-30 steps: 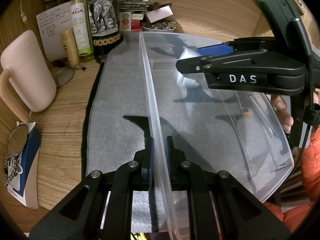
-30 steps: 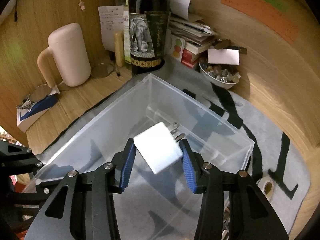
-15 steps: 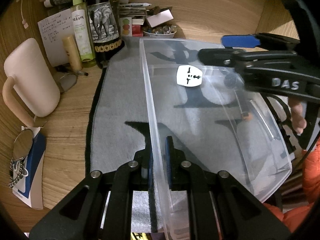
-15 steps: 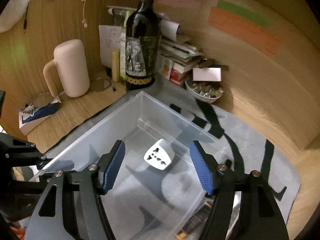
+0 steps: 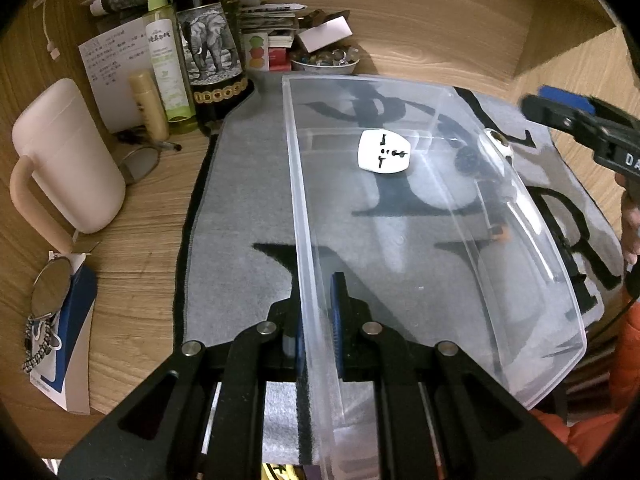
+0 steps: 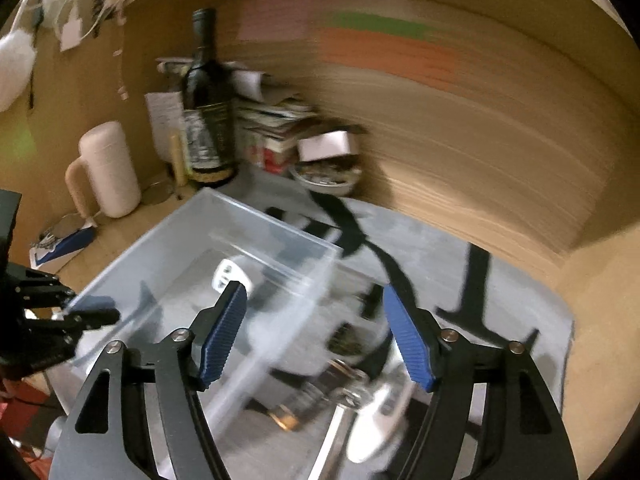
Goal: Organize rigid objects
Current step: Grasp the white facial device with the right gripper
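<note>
Right claw (image 6: 314, 334), just spread and now empty, dropped the travel adapter (image 5: 385, 151) at the bin's (image 5: 576, 332) twelve o'clock end; left claw (image 5: 316, 320) pinches its wall.

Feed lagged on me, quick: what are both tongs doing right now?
Left tongs: closed on the clear bin's side wall.
Right tongs: open, just been opening, nothing between them; white adapter lies in the bin.

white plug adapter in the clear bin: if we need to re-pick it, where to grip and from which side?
Probably from above, fingers across two opposite flat sides of the white adapter. It lies on the floor of the clear bin socket face up, with free space all round it, so the bin's walls should not block a straight descent. The rounded corners look likelier to slip.
</note>
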The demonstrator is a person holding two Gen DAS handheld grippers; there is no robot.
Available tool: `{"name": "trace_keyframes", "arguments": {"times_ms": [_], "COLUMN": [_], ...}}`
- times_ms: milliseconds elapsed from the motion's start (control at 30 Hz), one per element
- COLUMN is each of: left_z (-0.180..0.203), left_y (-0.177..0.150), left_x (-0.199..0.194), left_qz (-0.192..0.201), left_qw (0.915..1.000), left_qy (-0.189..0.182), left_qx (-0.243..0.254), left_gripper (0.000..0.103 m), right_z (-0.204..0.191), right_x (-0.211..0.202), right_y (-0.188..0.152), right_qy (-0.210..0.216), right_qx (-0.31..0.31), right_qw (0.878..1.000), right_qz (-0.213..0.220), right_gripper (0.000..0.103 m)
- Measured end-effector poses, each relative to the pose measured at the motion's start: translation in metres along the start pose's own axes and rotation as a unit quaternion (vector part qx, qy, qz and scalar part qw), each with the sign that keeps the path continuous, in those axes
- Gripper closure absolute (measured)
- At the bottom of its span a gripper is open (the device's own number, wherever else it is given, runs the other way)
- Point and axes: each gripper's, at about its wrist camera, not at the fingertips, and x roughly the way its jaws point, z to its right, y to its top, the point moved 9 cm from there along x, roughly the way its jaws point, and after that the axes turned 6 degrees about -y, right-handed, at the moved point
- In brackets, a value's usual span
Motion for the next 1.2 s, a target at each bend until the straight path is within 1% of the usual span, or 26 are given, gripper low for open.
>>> {"name": "trace_keyframes", "arguments": {"times_ms": [133, 267, 433, 567, 633, 767, 1033, 1167, 1200], "left_z": [-0.001, -0.001, -0.002, -0.003, -0.003, -0.005, -0.005, -0.006, -0.006], "left_y": [0.0, 0.001, 0.005, 0.008, 0.009, 0.011, 0.016, 0.018, 0.018], "left_x": [0.001, 0.001, 0.004, 0.005, 0.006, 0.008, 0.012, 0.014, 0.014], "left_qz": [-0.001, -0.004, -0.007, -0.01, -0.01, -0.013, -0.018, -0.019, -0.019], "left_qw": [1.0, 1.0, 0.9999, 0.9998, 0.9998, 0.9997, 0.9996, 0.9996, 0.9997], "left_qy": [0.001, 0.004, 0.011, 0.015, 0.017, 0.019, 0.022, 0.019, 0.018], "left_qx": [-0.006, -0.008, -0.007, -0.005, -0.005, -0.005, -0.001, -0.002, -0.003], "left_gripper": [0.092, 0.092, 0.092, 0.093, 0.093, 0.094, 0.094, 0.094, 0.094], "right_z": [0.035, 0.062, 0.084, 0.092, 0.093, 0.093, 0.076, 0.074, 0.075], "right_x": [-0.005, 0.001, 0.024, 0.04, 0.048, 0.062, 0.099, 0.105, 0.106], "right_y": [-0.016, -0.041, -0.075, -0.092, -0.094, -0.088, -0.089, -0.085, -0.083], "right_qy": [-0.027, -0.052, -0.059, -0.053, -0.048, -0.043, -0.025, -0.014, -0.011], "right_qx": [0.029, 0.049, 0.077, 0.097, 0.106, 0.108, 0.078, 0.087, 0.094], "right_qw": [0.999, 0.997, 0.992, 0.989, 0.988, 0.988, 0.987, 0.986, 0.986], "right_qz": [-0.006, -0.034, -0.077, -0.1, -0.106, -0.106, -0.138, -0.14, -0.138], "right_gripper": [0.028, 0.028, 0.028, 0.028, 0.028, 0.028, 0.029, 0.037, 0.041]}}
